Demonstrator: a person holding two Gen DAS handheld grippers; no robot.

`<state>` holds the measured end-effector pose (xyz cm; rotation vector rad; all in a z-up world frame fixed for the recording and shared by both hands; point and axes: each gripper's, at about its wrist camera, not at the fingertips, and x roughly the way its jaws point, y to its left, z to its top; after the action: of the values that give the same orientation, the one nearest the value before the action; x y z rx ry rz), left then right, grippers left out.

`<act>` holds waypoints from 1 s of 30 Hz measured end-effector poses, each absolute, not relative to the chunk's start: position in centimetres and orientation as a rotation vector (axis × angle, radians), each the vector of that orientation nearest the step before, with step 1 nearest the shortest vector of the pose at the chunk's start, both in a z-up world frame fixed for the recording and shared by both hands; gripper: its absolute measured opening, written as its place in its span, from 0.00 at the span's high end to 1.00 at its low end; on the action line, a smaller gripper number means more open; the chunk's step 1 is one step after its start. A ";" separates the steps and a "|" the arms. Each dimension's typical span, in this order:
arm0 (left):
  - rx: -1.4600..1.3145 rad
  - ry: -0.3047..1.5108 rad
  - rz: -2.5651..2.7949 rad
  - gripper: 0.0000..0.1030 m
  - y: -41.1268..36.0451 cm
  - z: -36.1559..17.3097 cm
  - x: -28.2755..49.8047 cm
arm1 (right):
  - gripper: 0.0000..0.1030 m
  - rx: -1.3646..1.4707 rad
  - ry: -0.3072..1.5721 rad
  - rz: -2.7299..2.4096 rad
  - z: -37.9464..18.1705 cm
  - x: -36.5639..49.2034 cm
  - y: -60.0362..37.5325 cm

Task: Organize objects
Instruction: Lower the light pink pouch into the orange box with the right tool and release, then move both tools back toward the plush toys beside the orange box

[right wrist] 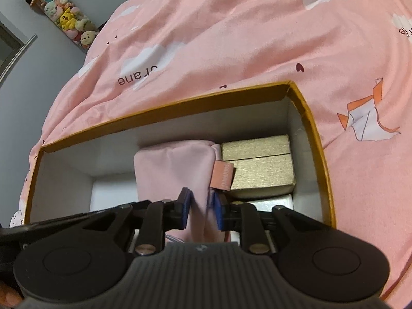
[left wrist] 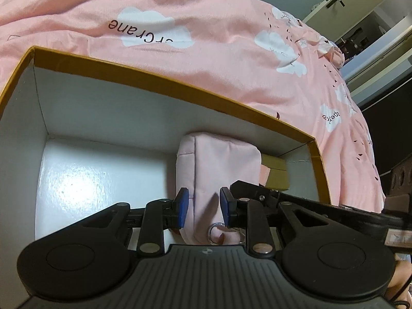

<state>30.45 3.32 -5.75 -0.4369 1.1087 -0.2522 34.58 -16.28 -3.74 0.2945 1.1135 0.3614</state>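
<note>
A pale pink fabric pouch [left wrist: 221, 162] [right wrist: 172, 170] stands inside a box with an orange rim [left wrist: 164, 79] [right wrist: 164, 110] and white walls. My left gripper [left wrist: 204, 206] is shut on the pouch's near end, its blue pads pinching the fabric just above a metal ring pull [left wrist: 215, 233]. My right gripper [right wrist: 202, 209] is shut on a fold of the same pouch, beside its pink tag [right wrist: 222, 175]. Both grippers reach down into the box side by side. Gold boxes [right wrist: 257, 170] [left wrist: 275, 172] sit against the pouch at the box's right end.
A silvery box [right wrist: 273, 200] lies in front of the gold ones. The box's white floor [left wrist: 77, 180] left of the pouch is bare. The box rests on a pink cloud-print bed cover [left wrist: 206, 38] [right wrist: 231, 38]. A tube of plush toys [right wrist: 59, 13] hangs on the far wall.
</note>
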 end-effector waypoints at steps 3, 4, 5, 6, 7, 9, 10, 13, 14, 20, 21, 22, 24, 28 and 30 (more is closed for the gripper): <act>-0.439 1.108 -0.248 0.72 3.3 -5.8 30.6 | 0.72 0.267 1.096 0.377 -3.4 34.2 -16.1; -0.443 1.105 -0.246 0.72 3.4 -5.8 30.6 | 0.71 0.255 1.089 0.382 -3.2 34.0 -16.1; -0.447 1.102 -0.242 0.72 3.5 -5.8 30.6 | 0.70 0.241 1.079 0.386 -2.8 33.8 -16.1; -0.454 1.098 -0.238 0.72 3.6 -5.7 30.6 | 0.66 0.230 1.067 0.390 -2.5 33.6 -16.1; -0.459 1.097 -0.235 0.72 3.6 -5.7 30.6 | 0.65 0.220 1.056 0.396 -2.2 33.4 -16.1; -0.459 1.093 -0.228 0.72 3.6 -5.5 30.5 | 0.64 0.188 1.035 0.403 -1.4 33.1 -16.0; -0.450 1.087 -0.220 0.71 3.6 -5.3 30.4 | 0.63 0.173 1.025 0.405 -1.0 32.9 -16.0; -0.405 1.038 -0.220 0.68 3.4 -3.6 29.2 | 0.64 0.145 0.997 0.415 0.2 32.1 -16.1; -0.391 1.020 -0.230 0.67 3.3 -2.9 28.6 | 0.64 0.137 0.983 0.421 0.7 31.6 -16.2; -0.284 0.902 -0.306 0.62 2.4 2.9 23.4 | 0.63 0.118 0.858 0.460 4.5 27.1 -17.3; -0.267 0.889 -0.321 0.62 2.3 3.9 22.0 | 0.63 0.119 0.836 0.469 5.0 26.2 -17.5; -0.253 0.881 -0.330 0.62 2.1 4.6 21.1 | 0.63 0.119 0.813 0.478 5.6 25.2 -17.7; -0.226 0.874 -0.330 0.62 2.0 5.6 18.8 | 0.63 0.129 0.772 0.497 6.6 22.8 -18.3; -0.188 0.870 -0.278 0.62 2.1 6.0 14.1 | 0.63 0.149 0.738 0.517 7.3 18.2 -19.5; -0.157 0.875 -0.225 0.62 1.9 5.4 11.8 | 0.63 0.162 0.743 0.519 7.0 16.0 -19.9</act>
<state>11.79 1.91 5.36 -0.1574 0.8753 -0.2250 16.05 -19.95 7.04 0.1619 0.7426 0.5191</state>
